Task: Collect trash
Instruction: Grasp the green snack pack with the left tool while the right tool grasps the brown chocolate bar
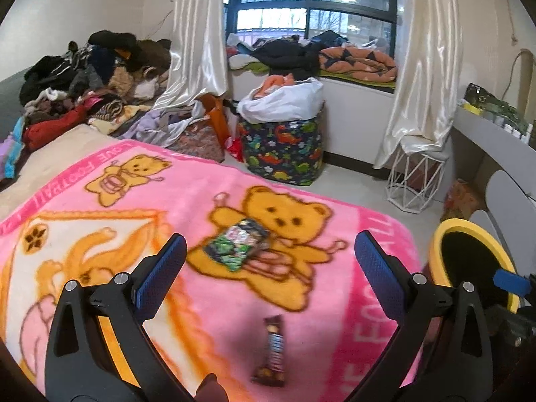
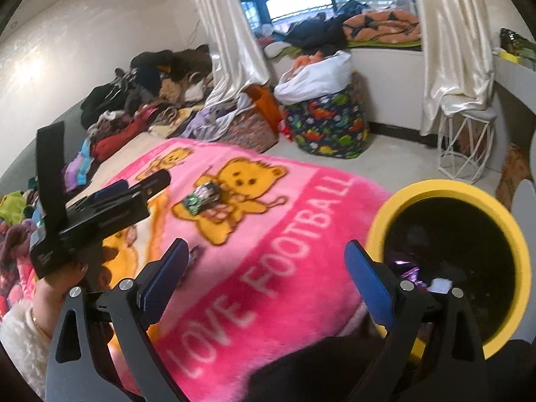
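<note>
Two wrappers: brown bar wrapper [image 1: 269, 351] between wide-spread left gripper [image 1: 268, 254], green packet [image 1: 237, 244] beyond.

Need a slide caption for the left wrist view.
Open left gripper above pink blanket, snack packet and chocolate bar ahead.

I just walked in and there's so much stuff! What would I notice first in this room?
Probably the bright pink teddy-bear blanket spread over the bed, with two bits of trash on it: a crinkly green snack packet on the big bear and a brown candy bar wrapper nearer the open left gripper. Beside the bed, right by the open right gripper, stands a yellow-rimmed bin with some wrappers already inside.
</note>
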Available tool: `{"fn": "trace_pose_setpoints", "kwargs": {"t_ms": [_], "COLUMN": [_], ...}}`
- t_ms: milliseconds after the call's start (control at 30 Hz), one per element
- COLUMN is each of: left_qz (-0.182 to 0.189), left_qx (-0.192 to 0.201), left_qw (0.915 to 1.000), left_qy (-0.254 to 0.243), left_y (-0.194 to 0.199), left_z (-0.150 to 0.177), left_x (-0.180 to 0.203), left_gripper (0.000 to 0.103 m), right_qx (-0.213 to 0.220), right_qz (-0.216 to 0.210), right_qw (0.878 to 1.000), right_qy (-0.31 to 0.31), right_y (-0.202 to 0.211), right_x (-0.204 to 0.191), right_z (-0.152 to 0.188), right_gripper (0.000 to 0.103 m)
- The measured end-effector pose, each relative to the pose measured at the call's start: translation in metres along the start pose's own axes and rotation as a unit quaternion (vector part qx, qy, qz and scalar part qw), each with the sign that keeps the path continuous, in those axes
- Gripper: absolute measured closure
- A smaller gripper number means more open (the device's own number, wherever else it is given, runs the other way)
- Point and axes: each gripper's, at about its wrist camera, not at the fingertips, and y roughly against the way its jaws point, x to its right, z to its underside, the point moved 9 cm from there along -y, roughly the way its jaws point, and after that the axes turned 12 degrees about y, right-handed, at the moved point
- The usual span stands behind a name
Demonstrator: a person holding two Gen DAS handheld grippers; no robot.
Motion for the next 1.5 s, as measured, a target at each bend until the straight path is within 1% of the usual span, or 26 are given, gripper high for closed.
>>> {"fn": "trace_pose_setpoints", "kwargs": {"t_ms": [100,233,400,467,533,600,667,800,833,900,967,1000,1033,1067,1100,1167,1200,1233,1333,1500], "left_qz": [-0.006,-0.002,-0.005,-0.002,-0.001,0.001,0.004,0.012,0.017,0.023,0.031,0.034,0.036,0.039,0.039,0.041,0.041,0.041,0.049,0.05], "left_qx": [-0.007,-0.022,-0.059,-0.074,-0.085,-0.099,-0.115,-0.137,-0.144,-0.149,-0.153,-0.154,-0.154,-0.156,-0.157,-0.16,-0.161,-0.162,-0.163,-0.156], "left_qw": [0.9999,0.9996,0.9969,0.9957,0.9946,0.9926,0.9891,0.9829,0.9804,0.9787,0.9775,0.9771,0.9769,0.9767,0.9768,0.9766,0.9764,0.9763,0.9757,0.9801], "left_qy": [0.007,0.018,0.051,0.056,0.061,0.071,0.091,0.123,0.134,0.14,0.142,0.143,0.144,0.143,0.141,0.138,0.137,0.138,0.138,0.112], "left_y": [-0.009,-0.025,-0.052,-0.063,-0.072,-0.083,-0.095,-0.112,-0.117,-0.122,-0.126,-0.127,-0.128,-0.129,-0.13,-0.133,-0.135,-0.136,-0.135,-0.124], "left_z": [-0.003,-0.002,0.006,0.011,0.015,0.021,0.026,0.032,0.035,0.036,0.037,0.037,0.037,0.037,0.038,0.04,0.041,0.041,0.044,0.049], "left_x": [-0.018,-0.04,-0.064,-0.069,-0.072,-0.077,-0.083,-0.091,-0.092,-0.091,-0.088,-0.086,-0.085,-0.082,-0.08,-0.075,-0.073,-0.073,-0.067,-0.053], "left_gripper": [0.01,0.011,0.023,0.03,0.032,0.039,0.043,0.047,0.049,0.049,0.049,0.051,0.056,0.063,0.066,0.077,0.079,0.084,0.1,0.102], "right_qx": [-0.011,-0.027,-0.053,-0.062,-0.067,-0.071,-0.077,-0.09,-0.098,-0.112,-0.133,-0.15,-0.16,-0.157,-0.155,-0.153,-0.152,-0.151,-0.142,-0.112], "right_qz": [-0.012,-0.024,-0.043,-0.047,-0.052,-0.058,-0.065,-0.079,-0.086,-0.099,-0.12,-0.137,-0.149,-0.16,-0.172,-0.177,-0.178,-0.177,-0.161,-0.135], "right_qw": [1.0,0.999,0.997,0.997,0.996,0.995,0.994,0.992,0.991,0.989,0.984,0.979,0.976,0.974,0.973,0.972,0.972,0.972,0.976,0.984], "right_qy": [0.004,0.018,0.02,0.023,0.026,0.029,0.031,0.029,0.025,0.019,0.009,0.004,-0.003,-0.015,-0.02,-0.02,-0.025,-0.028,-0.019,-0.031], "right_y": [-0.013,-0.035,-0.063,-0.073,-0.08,-0.088,-0.097,-0.116,-0.122,-0.132,-0.144,-0.151,-0.154,-0.153,-0.151,-0.145,-0.141,-0.138,-0.121,-0.088], "right_x": [-0.015,-0.04,-0.062,-0.069,-0.072,-0.076,-0.081,-0.087,-0.088,-0.091,-0.093,-0.096,-0.096,-0.095,-0.096,-0.094,-0.092,-0.09,-0.082,-0.051], "right_z": [0.0,0.001,0.008,0.011,0.013,0.013,0.014,0.019,0.02,0.025,0.033,0.04,0.047,0.05,0.05,0.052,0.051,0.05,0.044,0.03], "right_gripper": [0.012,0.012,0.012,0.012,0.016,0.018,0.02,0.025,0.03,0.036,0.055,0.063,0.073,0.081,0.086,0.089,0.089,0.09,0.091,0.092]}}
